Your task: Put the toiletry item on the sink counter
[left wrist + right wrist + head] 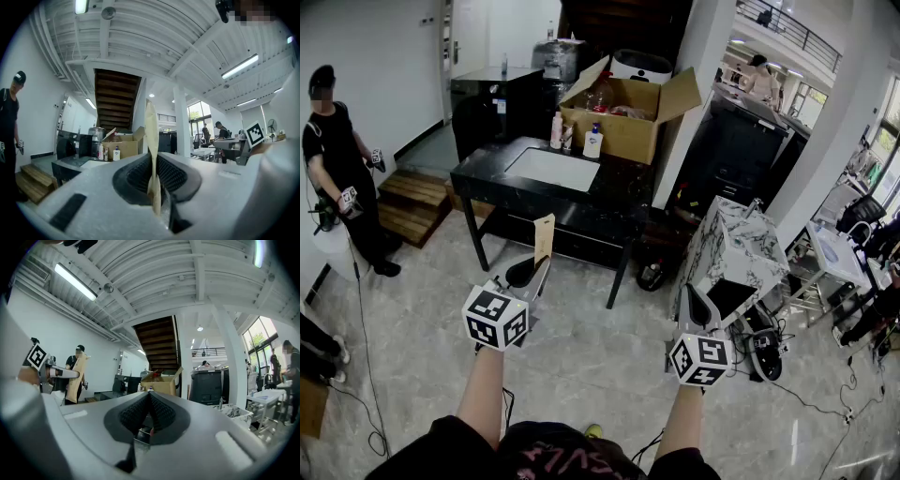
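The left tongs (528, 274) are clenched on a flat tan packet (544, 239). It stands upright, well short of the black table (623, 187). The right tongs (692, 302) are clenched on nothing, also short of the table. A box (628, 122) and bottles (593, 141) stand at the table's back.

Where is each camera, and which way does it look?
Head view: on the person's head, looking down at the sink counter; forearms, left gripper, right gripper show.
Left gripper view: on that gripper, facing along jaws shut on a flat tan item.
Right gripper view: on that gripper, along its shut jaws.
All share the cardboard box.
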Motion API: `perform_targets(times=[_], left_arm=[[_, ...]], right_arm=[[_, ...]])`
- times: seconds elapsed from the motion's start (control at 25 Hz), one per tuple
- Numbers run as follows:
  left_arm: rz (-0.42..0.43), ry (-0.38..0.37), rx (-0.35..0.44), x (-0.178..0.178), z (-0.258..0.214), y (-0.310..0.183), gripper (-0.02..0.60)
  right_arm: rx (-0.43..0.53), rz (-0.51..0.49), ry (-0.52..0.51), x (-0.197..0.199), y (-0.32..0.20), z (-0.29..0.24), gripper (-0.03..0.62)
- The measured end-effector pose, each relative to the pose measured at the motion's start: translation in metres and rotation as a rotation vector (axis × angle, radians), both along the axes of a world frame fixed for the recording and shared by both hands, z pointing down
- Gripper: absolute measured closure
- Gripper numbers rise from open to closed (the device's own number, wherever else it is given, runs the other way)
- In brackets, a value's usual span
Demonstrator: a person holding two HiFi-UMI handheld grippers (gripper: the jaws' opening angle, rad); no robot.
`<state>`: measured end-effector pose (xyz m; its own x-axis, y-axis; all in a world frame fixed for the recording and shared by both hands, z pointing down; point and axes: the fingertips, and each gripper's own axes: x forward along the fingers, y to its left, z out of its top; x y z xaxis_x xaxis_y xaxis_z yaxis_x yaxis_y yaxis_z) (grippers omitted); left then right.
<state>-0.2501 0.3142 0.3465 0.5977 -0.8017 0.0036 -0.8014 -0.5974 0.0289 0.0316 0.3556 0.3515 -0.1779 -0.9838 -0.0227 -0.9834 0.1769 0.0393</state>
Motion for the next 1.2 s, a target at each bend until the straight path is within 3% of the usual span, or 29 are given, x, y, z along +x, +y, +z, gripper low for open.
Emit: perform_targets(times=[0.68, 1.2], left_arm=[[-0.029, 0.019, -0.003, 0.018, 0.001, 0.002, 0.554], [-0.055, 0.014, -0.022, 0.100, 0.014, 0.002, 0.554]], right_arm=[[-0.004, -0.058, -0.013, 0.011, -0.010, 0.005, 0.583], [-0.035, -0.115, -0.033, 0.082, -0.021, 0.026, 0.583]])
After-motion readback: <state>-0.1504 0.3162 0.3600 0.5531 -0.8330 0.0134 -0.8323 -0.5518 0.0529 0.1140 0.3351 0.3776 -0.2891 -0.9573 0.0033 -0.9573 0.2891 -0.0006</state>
